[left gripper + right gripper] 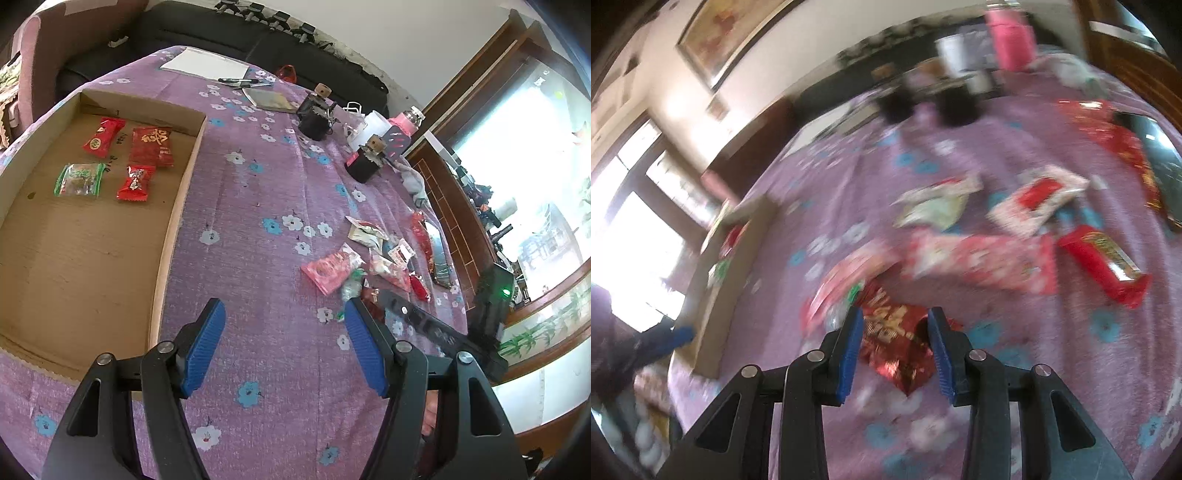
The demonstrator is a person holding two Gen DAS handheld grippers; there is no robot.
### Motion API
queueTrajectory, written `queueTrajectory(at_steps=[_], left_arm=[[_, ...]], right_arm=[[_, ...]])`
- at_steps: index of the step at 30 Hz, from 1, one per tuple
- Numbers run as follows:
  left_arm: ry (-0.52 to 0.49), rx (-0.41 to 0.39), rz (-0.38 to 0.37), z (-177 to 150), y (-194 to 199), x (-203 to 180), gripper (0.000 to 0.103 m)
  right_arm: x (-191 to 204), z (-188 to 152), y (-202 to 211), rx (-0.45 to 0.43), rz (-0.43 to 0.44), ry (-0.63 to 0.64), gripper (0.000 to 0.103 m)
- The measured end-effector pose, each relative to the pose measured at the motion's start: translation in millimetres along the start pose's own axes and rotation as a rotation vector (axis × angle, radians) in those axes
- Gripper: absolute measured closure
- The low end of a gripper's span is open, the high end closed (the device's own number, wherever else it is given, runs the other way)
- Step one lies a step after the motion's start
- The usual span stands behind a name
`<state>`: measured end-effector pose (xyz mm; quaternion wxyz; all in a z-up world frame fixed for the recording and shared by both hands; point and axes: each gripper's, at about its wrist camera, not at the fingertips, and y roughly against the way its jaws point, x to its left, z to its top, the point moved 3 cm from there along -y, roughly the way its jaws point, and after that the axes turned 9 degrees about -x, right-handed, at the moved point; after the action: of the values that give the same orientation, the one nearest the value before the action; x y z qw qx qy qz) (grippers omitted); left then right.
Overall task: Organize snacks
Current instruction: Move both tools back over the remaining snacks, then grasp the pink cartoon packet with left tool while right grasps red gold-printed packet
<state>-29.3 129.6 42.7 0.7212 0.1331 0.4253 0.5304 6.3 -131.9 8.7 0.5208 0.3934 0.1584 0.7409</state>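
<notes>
A shallow cardboard tray (180, 218) lies on the purple floral cloth at the left. It holds two red candies (101, 136) (135, 182), a red packet with a gold character (151, 146) and a green packet (79, 180). My left gripper (284, 308) hovers open over bare cloth beside the tray, nothing between its blue pads. A heap of loose snacks (330, 267) lies to its right. In the blurred right wrist view my right gripper (894, 314) is shut on a crumpled red foil packet with gold print (897, 347), at the near edge of the heap.
Loose on the cloth are a long red bar (1104, 264), a pink packet (979, 262) and a white-and-red packet (1038, 203). Two black jars (314, 116) (364, 162), a pink bottle (404, 122), paper (207, 62) and a booklet (269, 98) crowd the far side.
</notes>
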Motion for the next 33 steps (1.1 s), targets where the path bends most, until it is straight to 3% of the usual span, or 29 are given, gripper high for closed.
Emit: queueTrajectory(at_steps=[2, 4, 6, 12, 14, 15, 17, 23, 27, 30, 32, 33], left_arm=[[-0.009, 0.005, 0.001, 1, -5, -3, 0.037], [-0.018, 0.020, -0.006, 1, -11, -9, 0.037], [-0.036, 0.029, -0.007, 2, -15, -15, 0.037], [-0.114, 0.050, 0.020, 12, -35, -34, 0.037], [-0.175, 0.070, 0.025, 15, -49, -45, 0.037], [-0.195, 0.079, 0.022, 15, -54, -49, 0.037], [-0.261, 0.101, 0.009, 14, -68, -62, 0.037], [-0.426, 0.118, 0.029, 20, -105, -77, 0.037], [-0.532, 0.118, 0.044, 25, -127, -82, 0.037], [-0.625, 0.129, 0.075, 22, -143, -85, 0.037], [-0.614, 0.164, 0.061, 19, -150, -82, 0.037], [-0.593, 0.183, 0.041, 18, -149, -82, 0.042]], right_arm=[[12, -1, 5, -0.009, 0.005, 0.061, 0.060], [23, -1, 7, -0.043, -0.041, 0.151, 0.036], [31, -1, 4, -0.064, -0.053, 0.208, 0.033], [39, -10, -19, -0.044, -0.087, 0.309, 0.033], [39, -14, -21, -0.027, -0.080, 0.323, 0.046], [38, -14, -18, -0.028, -0.074, 0.325, 0.060], [38, -16, -14, -0.014, -0.081, 0.316, 0.060], [5, -16, 6, -0.083, -0.248, 0.263, 0.060], [-19, -10, 11, -0.082, -0.184, 0.127, 0.059], [-23, -9, 12, -0.079, -0.164, 0.098, 0.059], [-22, -9, 11, -0.081, -0.172, 0.107, 0.059], [-21, -9, 12, -0.083, -0.178, 0.114, 0.059]])
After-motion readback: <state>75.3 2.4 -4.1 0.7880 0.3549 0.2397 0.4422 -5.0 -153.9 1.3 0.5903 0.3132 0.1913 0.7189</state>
